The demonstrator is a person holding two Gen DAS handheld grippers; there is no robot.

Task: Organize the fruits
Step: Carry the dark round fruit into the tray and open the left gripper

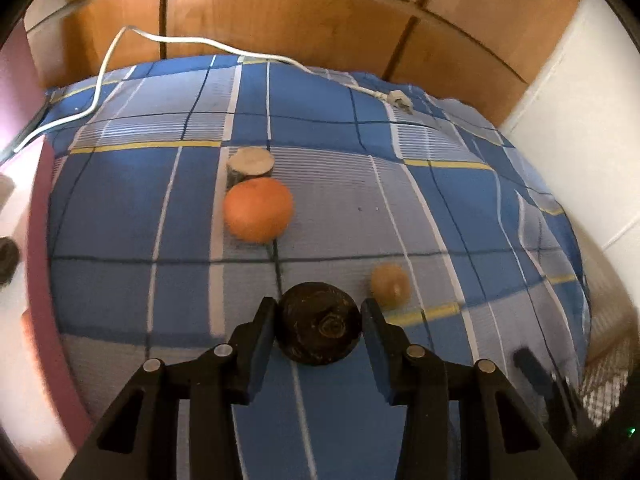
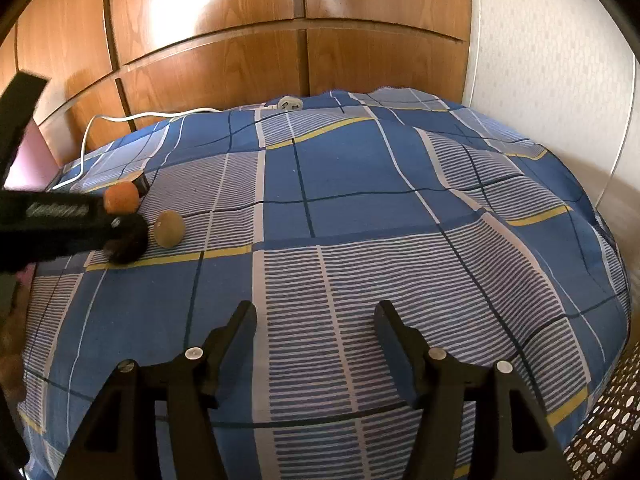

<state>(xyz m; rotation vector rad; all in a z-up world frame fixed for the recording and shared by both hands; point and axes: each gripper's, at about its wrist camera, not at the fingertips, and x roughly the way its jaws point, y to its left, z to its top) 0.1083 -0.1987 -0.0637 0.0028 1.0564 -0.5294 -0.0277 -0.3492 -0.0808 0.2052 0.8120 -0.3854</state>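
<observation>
- Two grippers work over a bed (image 2: 360,208) spread with a blue checked cover; the step in hand looks like picking up the first fruit, with sorting barely begun.
- Wooden wardrobe doors (image 2: 224,52) stand behind the bed, a pale wall (image 2: 552,60) runs along its right, and a perforated mesh surface (image 2: 604,420) shows at the near right corner.
- Across the far edge of the cover trails a white cable (image 1: 120,46), ending in a plug (image 1: 400,100).
- Left gripper (image 1: 318,314): its fingers stand on either side of a dark round fruit (image 1: 318,322) that rests on the cover, the pads at or very near its sides; I cannot tell whether they press yet.
- Right gripper (image 2: 316,320): its fingers are about half open over bare cover, holding nothing, well apart from the fruit.
- An orange (image 1: 258,210) lies beyond the dark fruit, touching or just in front of a short wooden stump (image 1: 250,166).
- A small brown fruit (image 1: 390,284), perhaps a kiwi, sits just right of the dark one.
- Next, by my judgement, the left fingers need a firm squeeze before lifting straight up, since a round fruit on soft bedding may roll into the brown one.
- Where the fruit should go is not visible.
</observation>
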